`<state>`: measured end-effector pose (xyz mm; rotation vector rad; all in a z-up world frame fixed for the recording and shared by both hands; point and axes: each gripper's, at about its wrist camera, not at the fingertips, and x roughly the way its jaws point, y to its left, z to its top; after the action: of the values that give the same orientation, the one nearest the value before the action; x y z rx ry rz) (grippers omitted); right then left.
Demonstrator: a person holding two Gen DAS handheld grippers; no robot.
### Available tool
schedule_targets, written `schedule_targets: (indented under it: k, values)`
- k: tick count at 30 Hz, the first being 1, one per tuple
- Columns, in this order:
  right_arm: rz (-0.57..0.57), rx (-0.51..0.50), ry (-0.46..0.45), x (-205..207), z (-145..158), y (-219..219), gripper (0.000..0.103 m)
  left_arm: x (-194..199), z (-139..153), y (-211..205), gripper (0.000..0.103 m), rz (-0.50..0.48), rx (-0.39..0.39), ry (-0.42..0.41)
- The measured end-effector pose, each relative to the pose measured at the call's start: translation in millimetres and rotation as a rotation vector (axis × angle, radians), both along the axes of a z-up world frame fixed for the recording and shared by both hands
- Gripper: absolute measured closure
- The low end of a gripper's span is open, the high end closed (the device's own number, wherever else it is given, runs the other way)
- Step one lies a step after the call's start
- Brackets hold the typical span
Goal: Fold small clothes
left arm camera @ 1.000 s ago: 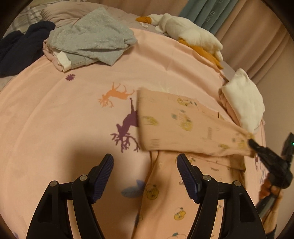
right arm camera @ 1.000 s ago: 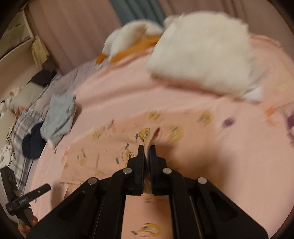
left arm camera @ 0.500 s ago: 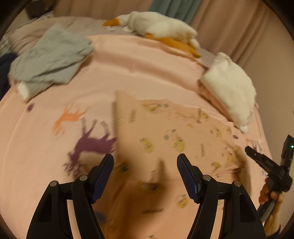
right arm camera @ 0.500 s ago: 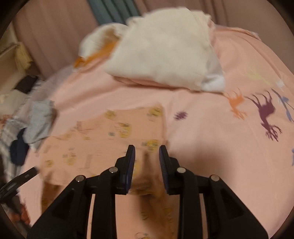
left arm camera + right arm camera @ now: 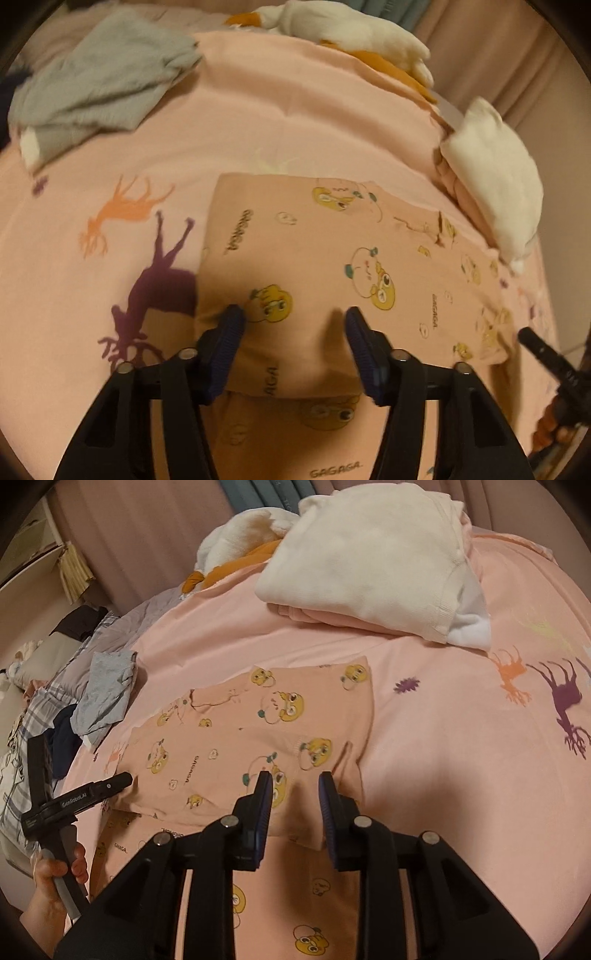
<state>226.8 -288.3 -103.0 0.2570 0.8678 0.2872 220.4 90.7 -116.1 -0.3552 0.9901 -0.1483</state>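
Note:
A small pink garment printed with yellow cartoon faces [image 5: 332, 258] lies flat on the pink bedspread [image 5: 258, 118], with one part folded over the rest. It also shows in the right wrist view [image 5: 240, 738]. My left gripper [image 5: 295, 325] is open, its jaws just above the fold's near edge. My right gripper [image 5: 295, 786] is open and empty, low over the garment's right corner. The left gripper [image 5: 96, 790] shows at the left of the right wrist view, and the right gripper's tip [image 5: 543, 350] at the right of the left wrist view.
A stack of folded cream and pink clothes [image 5: 369, 561] lies just beyond the garment. A white and orange plush toy [image 5: 351, 33] lies at the far edge. A grey garment pile [image 5: 96, 81] sits at the far left. Curtains hang behind the bed.
My right gripper was shut on the garment's end and carried it across; it has let go and opened. The fold now lies flat. Both grippers have come down close to the cloth.

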Motion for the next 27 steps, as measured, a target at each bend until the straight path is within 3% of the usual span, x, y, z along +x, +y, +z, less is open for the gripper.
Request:
schedule_targets:
  k: [4,7,12,13,15,17,19,25,27]
  values:
    - [0.021,-0.054,0.047,9.1,-14.4,10.7,0.077,-2.0,3.9,-6.6,0.047,-0.056,0.054,-0.001]
    - [0.016,-0.111,0.092,16.8,-34.3,15.0,0.084,-2.3,2.5,-12.7,0.047,-0.075,0.103,-0.005]
    - [0.007,-0.128,0.086,11.7,-27.8,13.9,0.084,-8.6,4.9,-16.2,0.047,-0.109,0.166,-0.008]
    - [0.009,-0.118,0.081,6.9,-22.7,12.4,0.079,-12.9,8.6,-14.1,0.047,-0.109,0.153,-0.007]
    - [0.011,-0.085,0.062,-6.6,-11.9,4.6,0.078,-29.4,16.6,-8.7,0.046,-0.107,0.143,-0.018]
    - [0.006,-0.039,0.056,-24.4,-4.9,-6.9,0.067,-47.0,20.4,-2.3,0.035,-0.105,0.143,-0.024]
    - [0.001,0.003,0.066,-44.6,-2.7,-20.4,0.057,-69.2,20.8,8.9,0.033,-0.1,0.113,-0.028]
    - [-0.022,0.075,0.144,-100.7,-18.0,-57.0,0.056,-120.6,-1.5,37.3,0.033,-0.118,-0.081,0.075]
    - [-0.006,0.106,0.185,-113.3,-28.6,-60.9,0.056,-135.4,-5.0,40.4,0.033,-0.132,-0.151,0.075]
